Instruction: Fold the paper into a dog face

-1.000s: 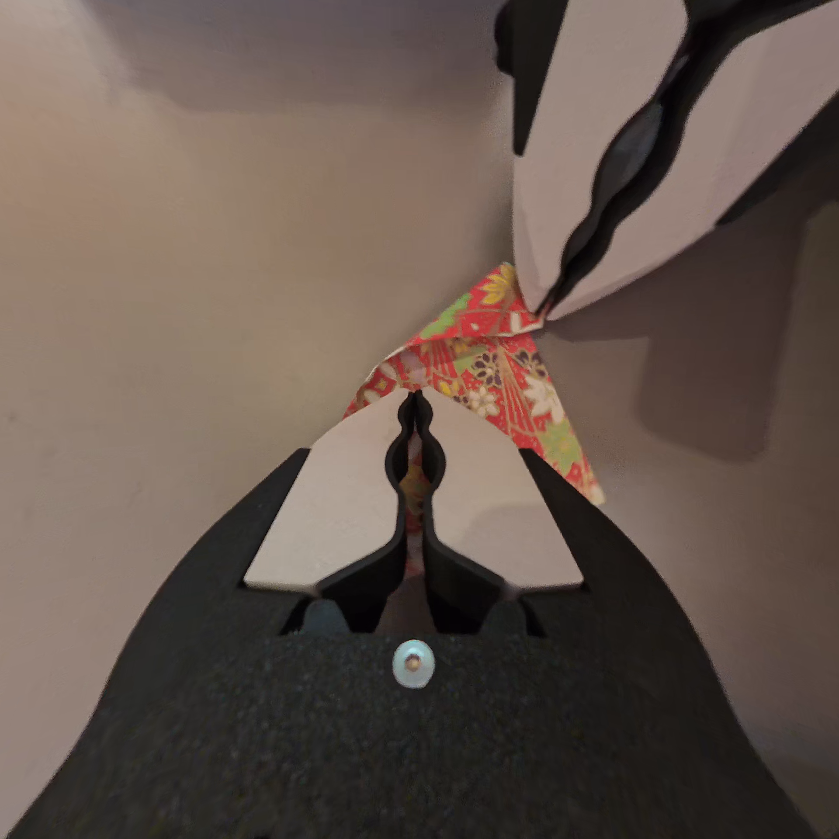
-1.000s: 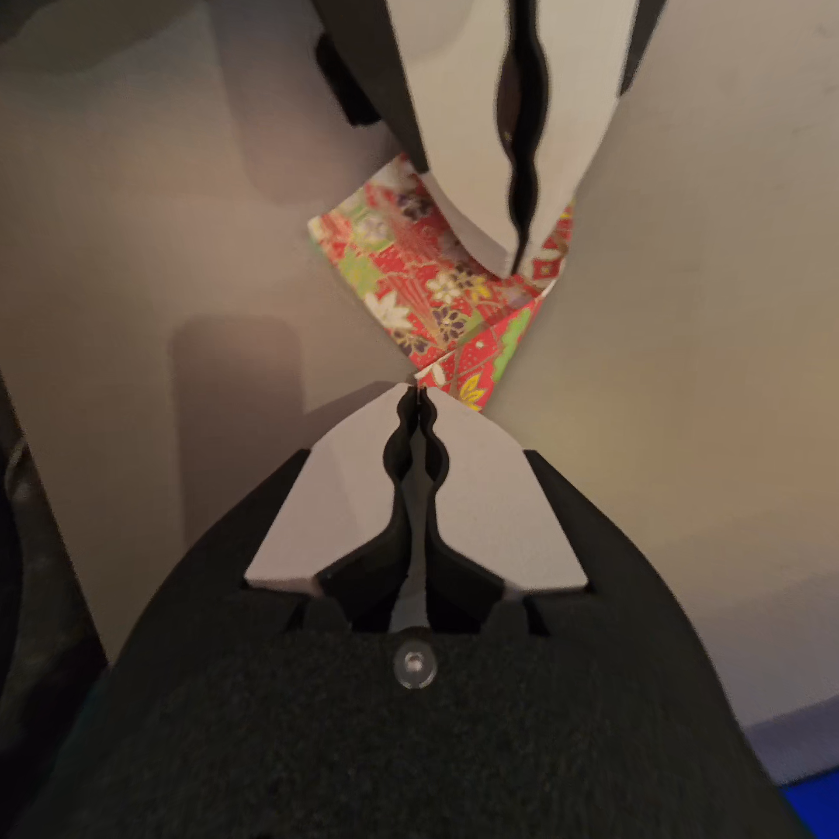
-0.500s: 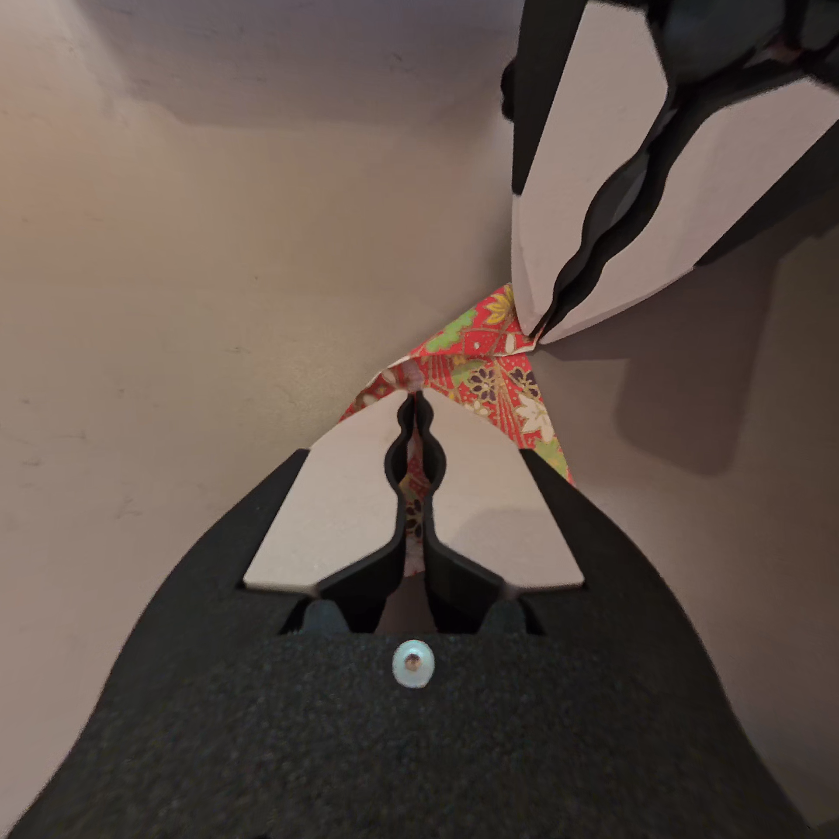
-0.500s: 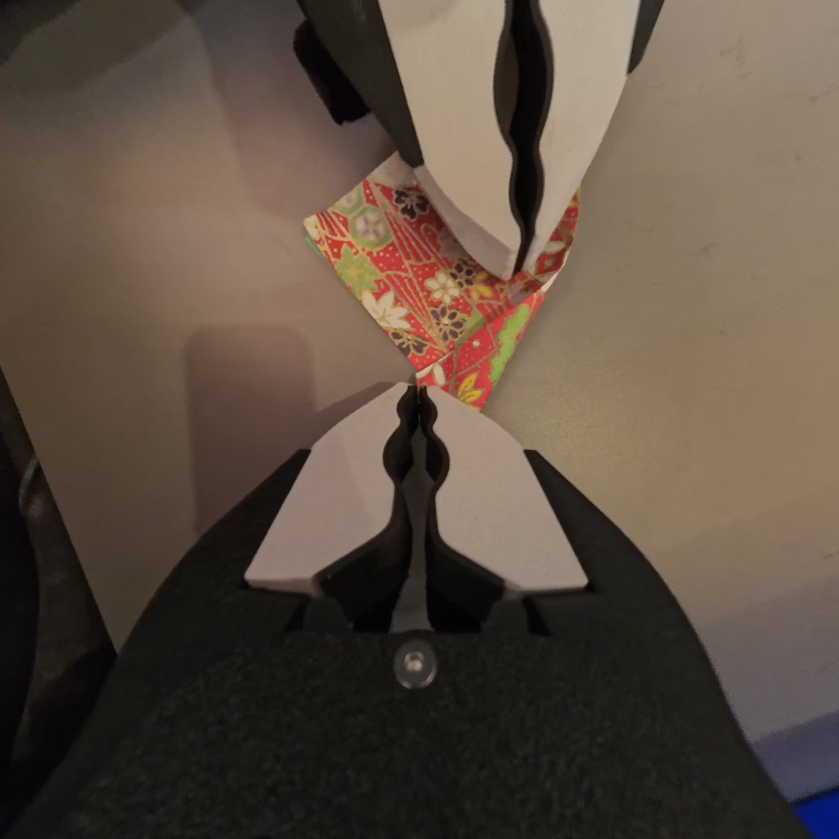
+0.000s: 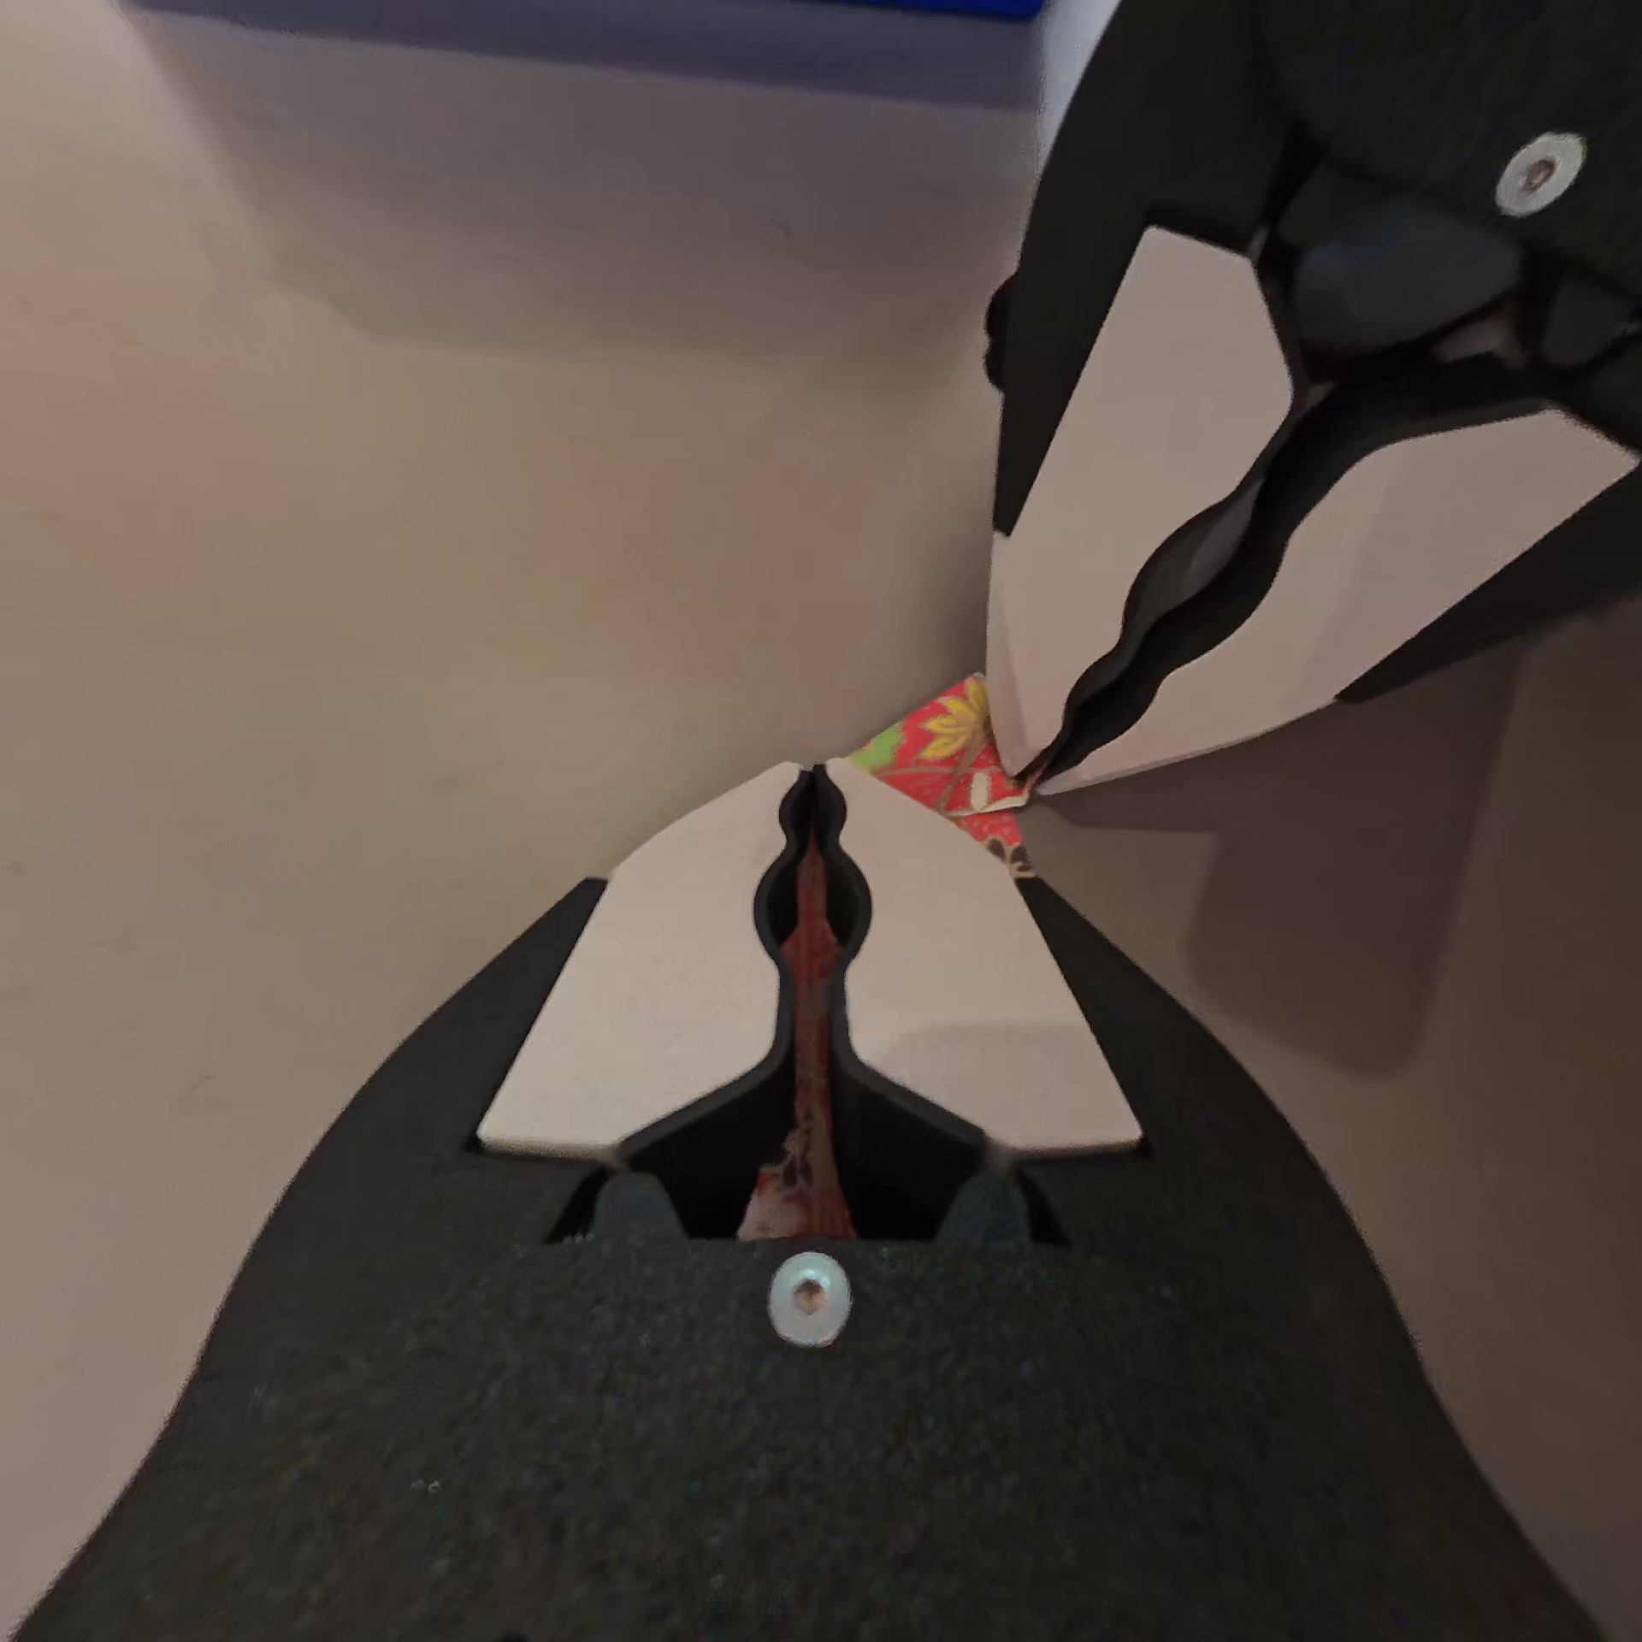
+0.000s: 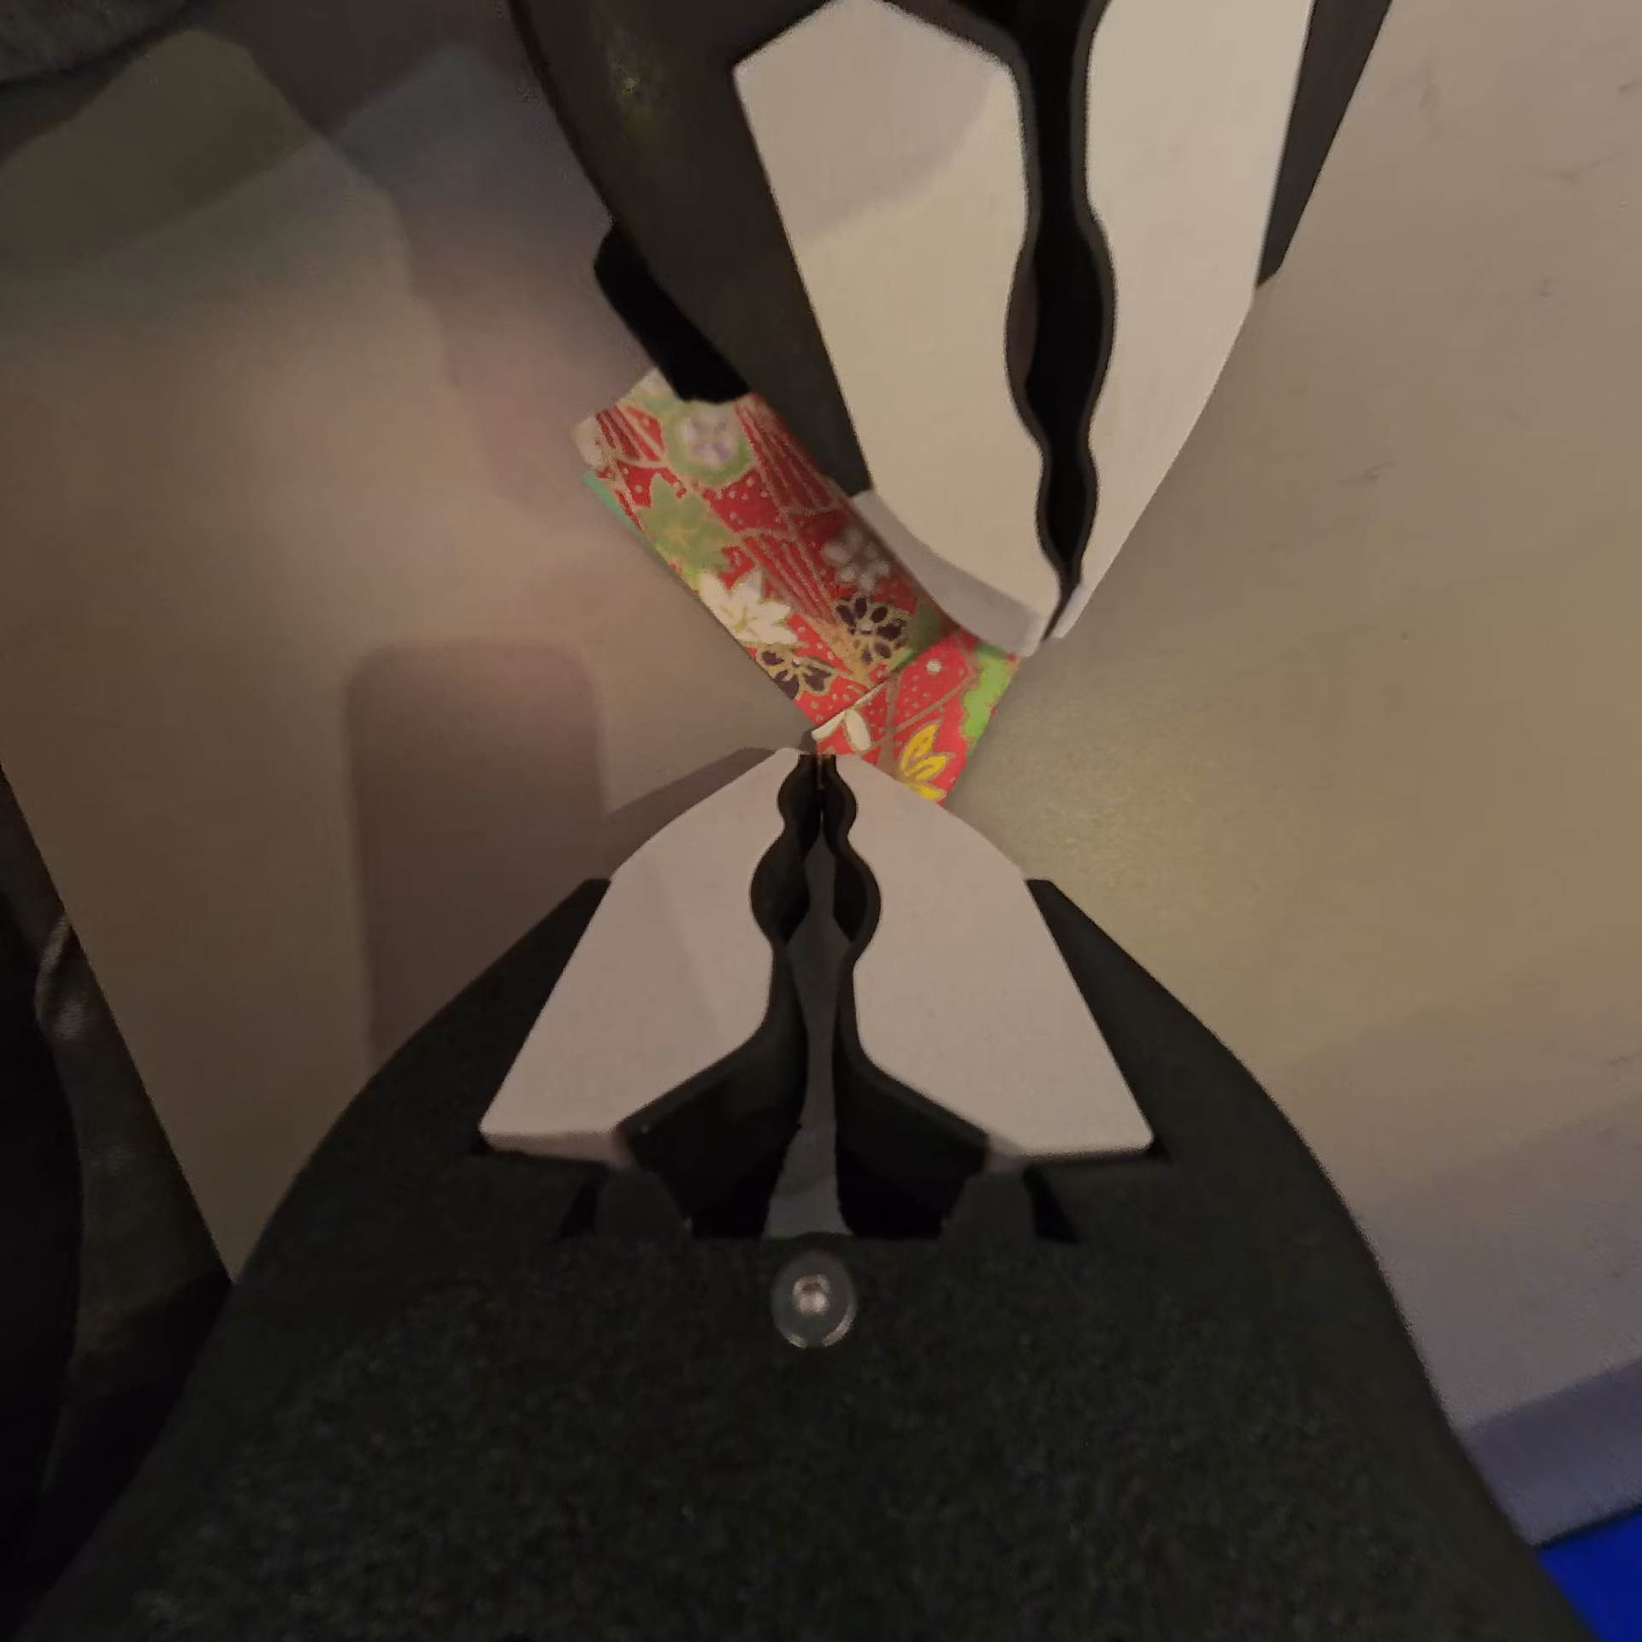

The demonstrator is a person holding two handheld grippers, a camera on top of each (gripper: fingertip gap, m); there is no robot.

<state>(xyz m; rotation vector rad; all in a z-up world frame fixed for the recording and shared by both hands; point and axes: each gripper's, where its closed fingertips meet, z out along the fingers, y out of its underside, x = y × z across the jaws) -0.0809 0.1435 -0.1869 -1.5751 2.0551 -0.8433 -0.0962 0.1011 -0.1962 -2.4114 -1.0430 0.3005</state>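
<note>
The paper [image 6: 782,569] is a small folded piece with a red, green and gold flower pattern, lying on the beige table [image 5: 355,622]. My left gripper [image 5: 813,775] is shut and lies on top of the paper, which shows red through the slot between its fingers. Only a corner of the paper [image 5: 955,755] sticks out ahead of it. In the right wrist view the left gripper [image 6: 1057,626] comes down from the top, with its tips at the paper's right edge. My right gripper [image 6: 813,757] is shut on the paper's near corner. It also shows in the left wrist view [image 5: 1035,784].
The beige table [image 6: 1288,711] spreads around the paper. A blue strip [image 5: 888,11] runs beyond its far edge and shows again in the right wrist view [image 6: 1590,1582]. Dark clutter [image 6: 53,1111] lies off the table's left edge. Across from one pair of fingers to the other is roughly 5 centimetres.
My left gripper has slid forward over the paper towards the right gripper, so much less paper shows ahead of its tips. The right gripper has kept its pinch on the corner.
</note>
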